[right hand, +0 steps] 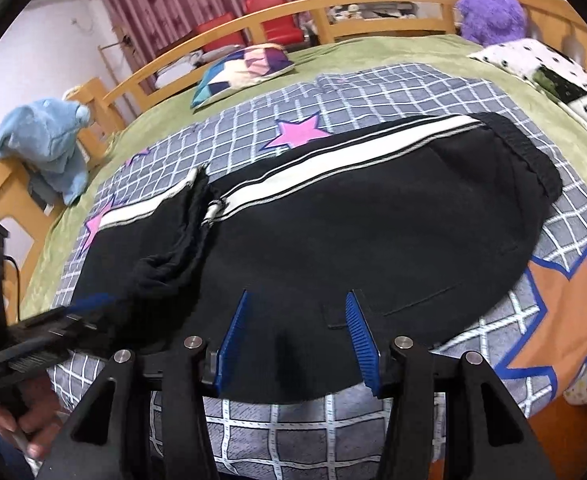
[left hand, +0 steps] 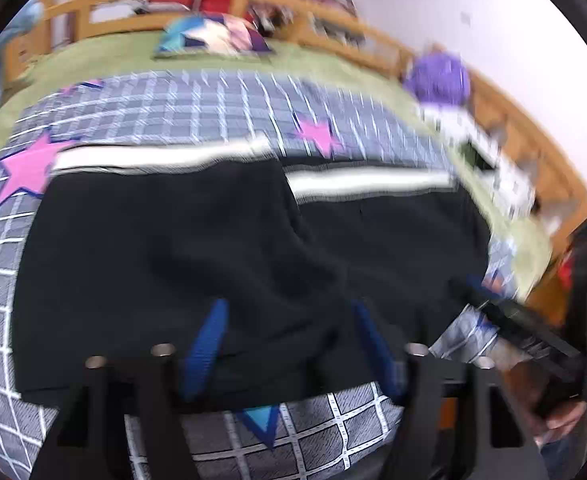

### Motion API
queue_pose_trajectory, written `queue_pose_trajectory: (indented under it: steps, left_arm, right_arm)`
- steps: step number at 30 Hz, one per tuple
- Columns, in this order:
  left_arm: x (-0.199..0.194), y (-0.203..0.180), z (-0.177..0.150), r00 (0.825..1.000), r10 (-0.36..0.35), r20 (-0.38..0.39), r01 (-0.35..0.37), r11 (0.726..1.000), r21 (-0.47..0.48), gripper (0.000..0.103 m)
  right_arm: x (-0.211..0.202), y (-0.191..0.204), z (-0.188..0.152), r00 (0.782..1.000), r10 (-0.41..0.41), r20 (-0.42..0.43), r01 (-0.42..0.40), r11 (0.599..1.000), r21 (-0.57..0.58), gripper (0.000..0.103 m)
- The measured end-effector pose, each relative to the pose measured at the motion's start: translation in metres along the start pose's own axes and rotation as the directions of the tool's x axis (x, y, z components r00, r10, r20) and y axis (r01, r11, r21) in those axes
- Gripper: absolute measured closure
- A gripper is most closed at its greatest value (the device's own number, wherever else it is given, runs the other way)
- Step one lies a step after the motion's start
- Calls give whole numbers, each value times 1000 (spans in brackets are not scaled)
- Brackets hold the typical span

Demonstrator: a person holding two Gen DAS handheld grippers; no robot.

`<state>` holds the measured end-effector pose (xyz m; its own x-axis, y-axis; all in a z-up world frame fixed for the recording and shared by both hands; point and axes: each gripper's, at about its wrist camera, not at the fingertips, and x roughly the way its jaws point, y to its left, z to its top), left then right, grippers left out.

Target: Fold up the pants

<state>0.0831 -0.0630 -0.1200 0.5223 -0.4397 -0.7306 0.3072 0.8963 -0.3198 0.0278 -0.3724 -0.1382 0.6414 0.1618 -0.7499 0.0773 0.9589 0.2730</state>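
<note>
Black pants with a white side stripe [left hand: 213, 240] lie across the plaid bedspread [left hand: 153, 112], partly folded, with one layer lapped over the other. My left gripper [left hand: 289, 312] hovers over the near edge, blue fingers spread apart, nothing between them. In the right wrist view the pants [right hand: 353, 220] lie with the waistband at the right and a bunched cuff at the left. My right gripper [right hand: 297, 304] is open just above the near hem. The left gripper [right hand: 89, 308] shows there at the bunched leg end, and the right gripper [left hand: 489, 300] shows at the right of the left view.
A patchwork pillow [right hand: 241, 72], a blue plush [right hand: 45, 140] and a purple plush [right hand: 493, 12] lie around the bed. A spotted cushion [right hand: 553, 76] is at the right. The wooden bed frame [right hand: 373, 8] runs along the far side.
</note>
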Motion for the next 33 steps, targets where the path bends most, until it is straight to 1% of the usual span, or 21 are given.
queue_pose_trajectory:
  steps: [3,8,10,12,13,14,15,16,17,19,21,22,24,25,26,27,28,29,31,32,33]
  left_arm:
    - [-22,22,-4,998,15,57,-12,999,-49,34]
    - [-37,59,-8,992,112,60,-103,986,-131,34]
    - [-47,77,-10,990,122,69,-109,981,-162,34]
    - [-57,92,-10,985,147,86,-129,974,-184,34]
    - [-61,99,-11,982,164,94,-143,970,-196,34]
    - [-66,106,-11,979,175,100,-151,966,-211,34]
    - [-71,114,-12,978,179,109,-150,961,-233,34]
    - [-74,119,-13,977,178,116,-146,958,-245,34]
    - [-78,126,-14,976,180,126,-144,956,-255,34]
    - [-84,135,-19,971,201,131,-161,951,-265,34]
    - [-88,143,-21,970,206,131,-164,947,-275,34]
    - [-89,145,-21,969,206,133,-163,946,-280,34]
    - [-90,152,-21,968,217,130,-172,942,-288,34]
    - [-90,154,-20,968,216,127,-172,940,-294,34]
    - [-91,156,-20,969,210,126,-164,939,-302,34]
    - [-92,159,-20,972,196,129,-148,938,-314,34]
    - [-93,162,-20,975,175,134,-123,936,-330,34]
    - [-93,163,-20,976,167,137,-113,935,-335,34]
    - [-92,161,-21,977,161,139,-108,938,-331,34]
    - [-92,159,-21,976,168,136,-117,940,-322,34]
    - [-91,157,-20,976,174,132,-125,941,-315,34]
  right_arm:
    - [11,12,0,999,31,-33,-32,999,-27,52]
    - [23,52,12,988,147,-42,-150,986,-77,52]
    - [32,71,18,989,148,-22,-149,984,-99,52]
    - [53,86,20,987,143,-72,-150,982,-116,53]
    - [71,95,20,983,135,-127,-151,980,-129,59]
    - [80,98,18,980,127,-154,-149,979,-141,77]
    - [96,104,13,974,105,-199,-141,975,-174,80]
    - [102,107,8,974,68,-215,-110,976,-190,81]
    - [101,108,7,976,64,-210,-105,975,-194,88]
    - [78,96,14,968,184,-169,-210,966,-149,88]
    - [57,68,16,939,313,-141,-321,947,-32,88]
    - [59,67,14,936,314,-160,-321,947,-21,88]
    - [80,67,-4,925,261,-276,-279,960,-28,86]
    - [90,72,-11,927,216,-308,-243,968,-55,84]
    - [90,77,-12,937,190,-294,-224,971,-88,76]
    - [86,81,-12,943,184,-277,-223,968,-115,75]
    - [80,86,-10,951,182,-249,-221,965,-141,67]
    - [71,87,-5,962,190,-194,-221,964,-149,51]
    - [68,86,0,972,195,-131,-211,970,-121,32]
    - [76,88,7,973,194,-122,-207,974,-97,32]
    - [88,92,10,971,185,-148,-200,976,-90,32]
